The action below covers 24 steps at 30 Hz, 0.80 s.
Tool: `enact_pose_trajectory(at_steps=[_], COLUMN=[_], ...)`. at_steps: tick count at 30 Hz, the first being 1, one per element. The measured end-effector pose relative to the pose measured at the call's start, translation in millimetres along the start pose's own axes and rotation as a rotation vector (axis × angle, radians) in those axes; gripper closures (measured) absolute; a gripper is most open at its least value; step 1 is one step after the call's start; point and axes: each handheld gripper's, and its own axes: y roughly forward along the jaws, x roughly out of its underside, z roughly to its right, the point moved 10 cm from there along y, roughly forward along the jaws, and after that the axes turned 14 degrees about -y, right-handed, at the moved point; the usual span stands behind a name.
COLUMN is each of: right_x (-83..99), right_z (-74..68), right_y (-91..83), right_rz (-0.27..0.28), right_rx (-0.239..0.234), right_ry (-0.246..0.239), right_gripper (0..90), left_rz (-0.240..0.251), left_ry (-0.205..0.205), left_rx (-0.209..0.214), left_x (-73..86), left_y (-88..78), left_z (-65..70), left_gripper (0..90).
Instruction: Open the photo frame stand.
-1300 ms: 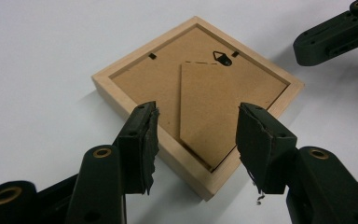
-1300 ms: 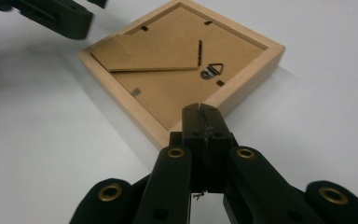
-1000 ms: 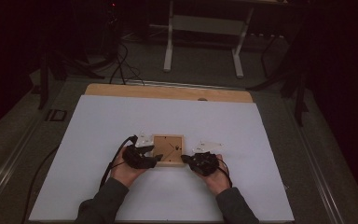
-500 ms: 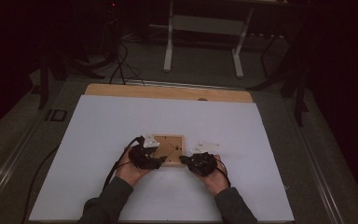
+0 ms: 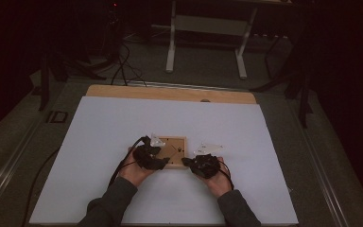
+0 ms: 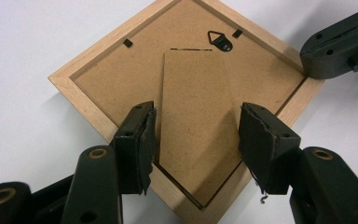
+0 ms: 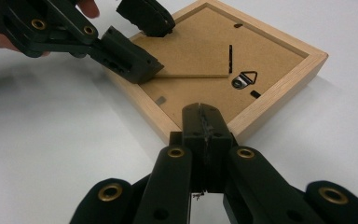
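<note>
A wooden picture frame (image 5: 176,144) lies face down on the white table, its brown backing up. A fold-out stand flap (image 6: 196,93) and a small metal hanger (image 6: 220,41) sit on the backing. My left gripper (image 6: 196,135) is open over the frame's near-left part, one pad close to each long edge of the flap. Its jaws have just been closing slightly with the flap between them. My right gripper (image 7: 204,116) is shut, its tip against the frame's wooden rim (image 7: 279,74) near a corner. The high view has the left gripper (image 5: 158,158) and right gripper (image 5: 189,162) at the frame's near side.
A white sheet (image 5: 99,142) covers the table, with a bare wooden strip (image 5: 170,93) along its far edge. Beyond it stand a table's white legs (image 5: 171,42) and cables on a dark floor. A cable (image 5: 118,168) trails from the left gripper.
The left hand has shifted a little to the right, bringing its gripper over the frame's left part. The right hand and the frame have stayed put.
</note>
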Motion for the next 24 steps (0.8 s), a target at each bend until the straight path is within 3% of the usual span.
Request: enact_pose_trajectory(at_steps=[8,24], right_x=[0.3,-0.3], right_z=[0.2,0.5], right_y=[-0.2,0.1], right_rz=[-0.001,-0.010], right_rx=[-0.004,-0.018], right_ry=[0.003,0.006], right_gripper=[89.8,89.9], left_rz=[-0.040,-0.068], left_ry=[0.023,0.027], left_rx=[-0.007,-0.017], left_x=[-1.0,-4.2], left_y=[-0.3,-1.8], left_z=[1.5,2.4], left_gripper=[50.6,51.1])
